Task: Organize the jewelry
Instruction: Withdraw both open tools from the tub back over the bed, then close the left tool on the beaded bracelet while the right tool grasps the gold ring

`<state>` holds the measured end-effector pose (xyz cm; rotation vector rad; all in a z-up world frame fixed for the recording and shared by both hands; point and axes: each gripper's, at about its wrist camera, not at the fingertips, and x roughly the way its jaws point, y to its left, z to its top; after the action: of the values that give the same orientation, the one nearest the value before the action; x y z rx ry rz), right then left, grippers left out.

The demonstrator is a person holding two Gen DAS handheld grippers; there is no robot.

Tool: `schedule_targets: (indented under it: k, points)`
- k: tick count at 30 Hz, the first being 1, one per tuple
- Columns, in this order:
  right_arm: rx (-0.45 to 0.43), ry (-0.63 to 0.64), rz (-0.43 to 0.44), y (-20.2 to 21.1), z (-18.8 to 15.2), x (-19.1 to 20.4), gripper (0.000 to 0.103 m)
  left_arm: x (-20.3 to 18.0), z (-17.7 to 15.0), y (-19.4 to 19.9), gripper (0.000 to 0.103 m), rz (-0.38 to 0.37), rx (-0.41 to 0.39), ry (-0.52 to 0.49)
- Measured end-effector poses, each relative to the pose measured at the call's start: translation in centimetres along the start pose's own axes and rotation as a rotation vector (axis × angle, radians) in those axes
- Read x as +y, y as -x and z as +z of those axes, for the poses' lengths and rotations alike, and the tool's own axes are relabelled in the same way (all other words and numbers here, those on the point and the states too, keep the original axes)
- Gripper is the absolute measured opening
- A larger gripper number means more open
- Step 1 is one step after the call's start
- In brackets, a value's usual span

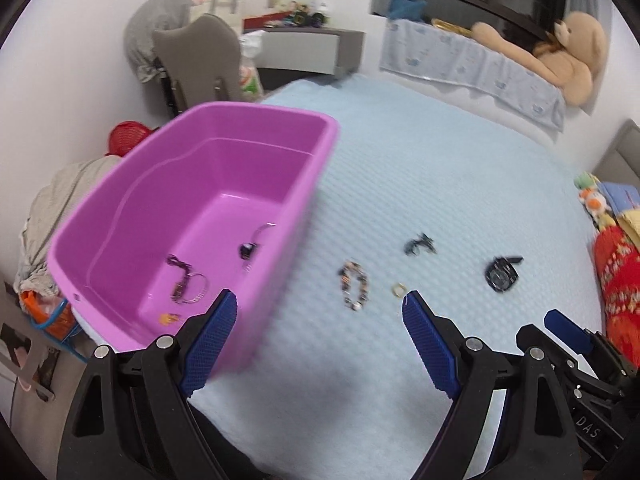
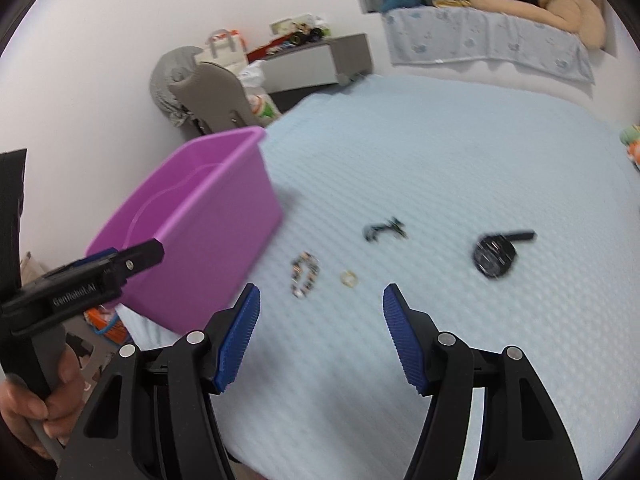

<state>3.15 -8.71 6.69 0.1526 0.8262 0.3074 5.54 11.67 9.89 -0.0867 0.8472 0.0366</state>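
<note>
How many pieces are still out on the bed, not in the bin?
4: a beaded bracelet nearest the purple bin, a small ring right of it, a dark tangled piece beyond, and a black watch farthest right. None looks hidden.

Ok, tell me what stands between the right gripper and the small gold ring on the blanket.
Nothing visible: the right gripper is open, with only bare blanket before the ring.

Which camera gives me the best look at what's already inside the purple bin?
The left wrist view: it looks down into the purple bin and shows several jewelry pieces on its floor. The right wrist view shows mostly its outer wall, hiding the contents.
</note>
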Motion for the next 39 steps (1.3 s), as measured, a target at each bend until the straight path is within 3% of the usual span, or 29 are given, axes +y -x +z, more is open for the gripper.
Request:
schedule_targets:
  k: [8, 18, 27, 39]
  points:
    - [0.033, -0.09, -0.071, 0.6, -4.4, -5.1, 0.062, -2.9, -2.6, -2.2, 0.083, -0.035, 0.046, -0.055]
    - [0.048, -0.156, -0.111, -0.7, -6.6, -8.7, 0.062, -3.9, -4.4, -6.0, 0.083, -0.046, 0.084, -0.058]
    - [0.057, -0.167, -0.132, -3.6, -7.2, -10.5, 0.063, -3.0, -4.7, -9.9, 0.083, -0.018, 0.088, -0.012]
    - [0.051, -0.179, -0.161, -7.7, -5.5, -13.5, 0.064, -2.8, -4.5, -16.3, 0.083, 0.033, 0.104, 0.008]
